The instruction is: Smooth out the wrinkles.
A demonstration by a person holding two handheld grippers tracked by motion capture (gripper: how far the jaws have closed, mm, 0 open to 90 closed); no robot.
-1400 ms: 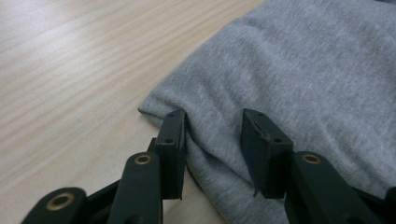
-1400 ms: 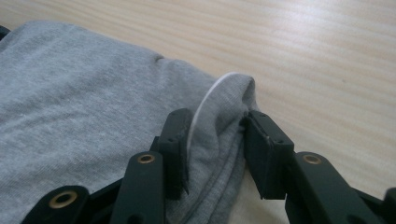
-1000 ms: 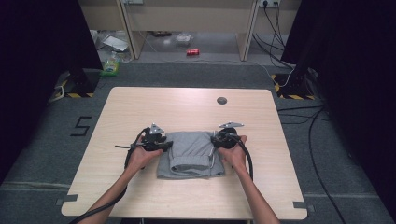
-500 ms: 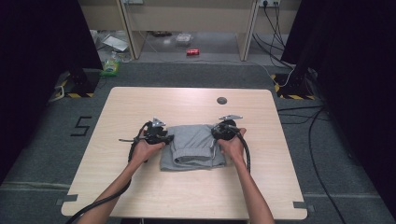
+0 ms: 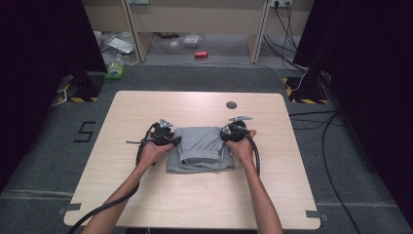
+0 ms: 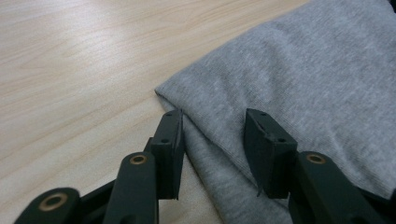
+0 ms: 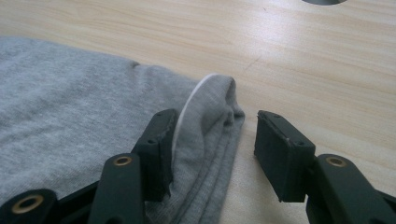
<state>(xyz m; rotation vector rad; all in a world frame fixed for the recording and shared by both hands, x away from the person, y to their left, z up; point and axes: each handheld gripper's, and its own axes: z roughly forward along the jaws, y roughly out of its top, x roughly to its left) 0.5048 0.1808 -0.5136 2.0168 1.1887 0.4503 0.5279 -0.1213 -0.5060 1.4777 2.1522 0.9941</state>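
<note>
Both hands have carried the grey cloth (image 5: 202, 148) farther up the tabletop (image 5: 146, 105); the right claw (image 7: 212, 149) has just been opening around its rolled edge, the left claw (image 6: 212, 149) straddles a corner unclamped, so the fold may spring loose.

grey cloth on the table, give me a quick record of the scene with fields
cloth: grey cloth, folded, lying flat mid-table
table: light wood table, a dark round spot near the far edge
left gripper: left gripper at the cloth's left edge, jaws apart, the edge between them, not pinched
right gripper: right gripper at the cloth's right edge, jaws have just been opening, a hemmed fold between them, far jaw clear of it
hands: one on each gripper
floor: a red can beyond the table
</note>
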